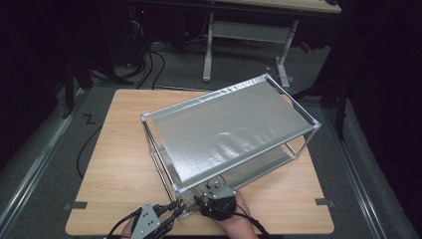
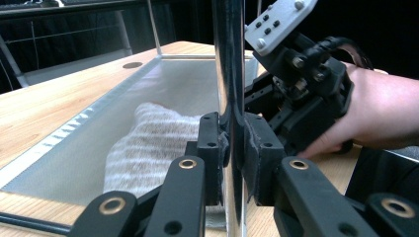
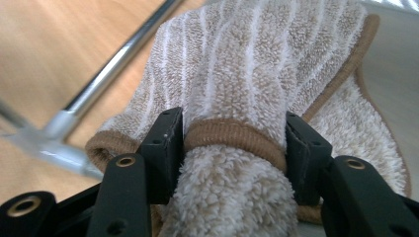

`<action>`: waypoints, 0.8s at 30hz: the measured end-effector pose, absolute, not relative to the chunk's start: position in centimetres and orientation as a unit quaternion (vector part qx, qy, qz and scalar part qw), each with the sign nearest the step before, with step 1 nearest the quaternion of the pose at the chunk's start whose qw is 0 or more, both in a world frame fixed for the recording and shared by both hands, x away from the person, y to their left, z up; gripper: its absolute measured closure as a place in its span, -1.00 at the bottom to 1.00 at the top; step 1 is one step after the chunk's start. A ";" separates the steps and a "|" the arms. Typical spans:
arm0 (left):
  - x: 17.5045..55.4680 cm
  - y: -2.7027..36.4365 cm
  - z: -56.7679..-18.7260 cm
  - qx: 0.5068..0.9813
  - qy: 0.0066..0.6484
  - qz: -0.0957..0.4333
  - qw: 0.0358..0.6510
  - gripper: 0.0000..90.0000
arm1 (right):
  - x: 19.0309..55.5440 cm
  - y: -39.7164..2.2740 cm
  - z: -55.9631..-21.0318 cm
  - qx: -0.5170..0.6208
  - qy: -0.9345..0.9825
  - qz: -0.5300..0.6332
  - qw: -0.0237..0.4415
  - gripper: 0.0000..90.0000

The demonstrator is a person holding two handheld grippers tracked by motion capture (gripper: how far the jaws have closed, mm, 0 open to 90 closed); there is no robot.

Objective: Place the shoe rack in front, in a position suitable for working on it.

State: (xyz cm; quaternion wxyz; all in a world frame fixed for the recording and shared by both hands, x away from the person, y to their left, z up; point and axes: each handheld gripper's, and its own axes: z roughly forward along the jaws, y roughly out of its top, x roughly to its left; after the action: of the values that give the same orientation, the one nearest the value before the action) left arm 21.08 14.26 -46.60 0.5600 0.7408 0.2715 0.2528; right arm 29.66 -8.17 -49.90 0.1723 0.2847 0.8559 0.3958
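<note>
L gripper (image 2: 232, 148) clamps the rack's upright metal post (image 2: 228, 74) at table (image 1: 119, 164) edge; R gripper (image 3: 232, 148) grips a bunched striped towel (image 3: 257, 64) on the rack's lower shelf (image 2: 99, 143).

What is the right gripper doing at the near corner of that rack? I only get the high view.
Observer: The right gripper has its jaws around a bunched striped towel, with the pads against both sides.
Operator: Where does the towel lie?
Observer: On the rack's lower mesh shelf, towards its near end.
Operator: And the left one?
Observer: The left gripper is shut on the rack's upright corner post.
</note>
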 end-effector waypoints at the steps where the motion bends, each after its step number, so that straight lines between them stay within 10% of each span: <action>1: 21.1 14.3 -46.6 0.741 0.272 0.253 0.560 0.75 | 29.5 -8.0 -49.9 0.282 0.857 0.397 0.169 0.06; 24: 21.1 14.1 -46.6 0.740 0.275 0.254 0.559 0.74 | 28.3 -6.9 -49.8 0.261 0.862 0.409 0.148 0.06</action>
State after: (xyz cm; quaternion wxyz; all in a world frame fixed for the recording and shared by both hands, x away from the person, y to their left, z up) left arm 21.05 14.15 -46.64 0.5592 0.7399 0.2748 0.2536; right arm 28.31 -6.88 -49.81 0.1484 0.2610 0.8619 0.4087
